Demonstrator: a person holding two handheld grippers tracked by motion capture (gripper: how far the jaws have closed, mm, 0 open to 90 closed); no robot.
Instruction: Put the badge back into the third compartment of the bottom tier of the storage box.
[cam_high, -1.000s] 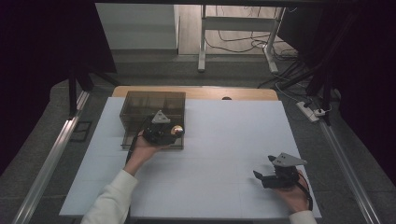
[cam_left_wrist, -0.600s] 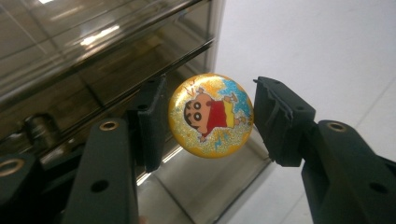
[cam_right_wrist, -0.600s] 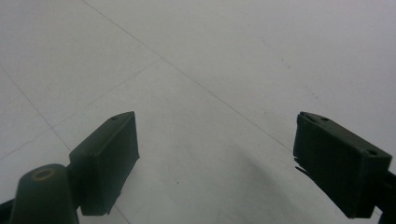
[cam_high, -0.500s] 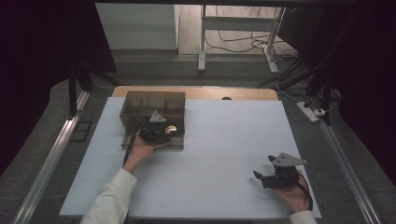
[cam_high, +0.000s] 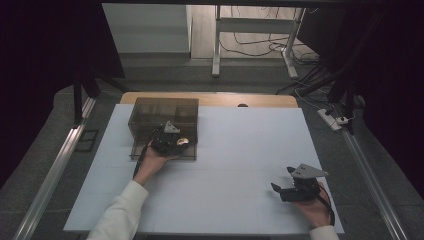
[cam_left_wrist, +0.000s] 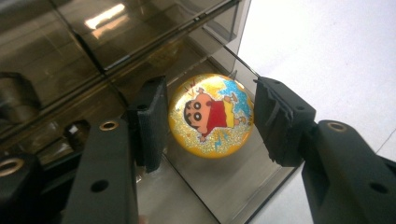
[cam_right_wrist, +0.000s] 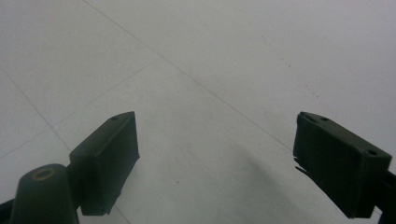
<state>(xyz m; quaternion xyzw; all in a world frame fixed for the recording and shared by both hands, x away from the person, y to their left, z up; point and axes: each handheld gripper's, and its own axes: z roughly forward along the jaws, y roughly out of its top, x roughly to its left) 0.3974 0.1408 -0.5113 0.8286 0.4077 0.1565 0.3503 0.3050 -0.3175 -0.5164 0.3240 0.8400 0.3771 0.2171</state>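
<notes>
A: Lower right of the high view?
B: The right gripper (cam_high: 291, 183), jaws spread wide over bare white table (cam_high: 250, 150).
A: And farther up, at left?
B: The left gripper (cam_left_wrist: 210, 116) brackets a glittery cartoon ball (cam_left_wrist: 211, 115) inside the smoky plastic box (cam_high: 150, 112), jaws parted, not clamping it.

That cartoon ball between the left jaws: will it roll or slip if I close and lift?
The ball looks round and glossy, so it may well squirm out of the left gripper if pinched off-centre. Loose, it would probably roll, though the smoky box's walls should contain it.
</notes>
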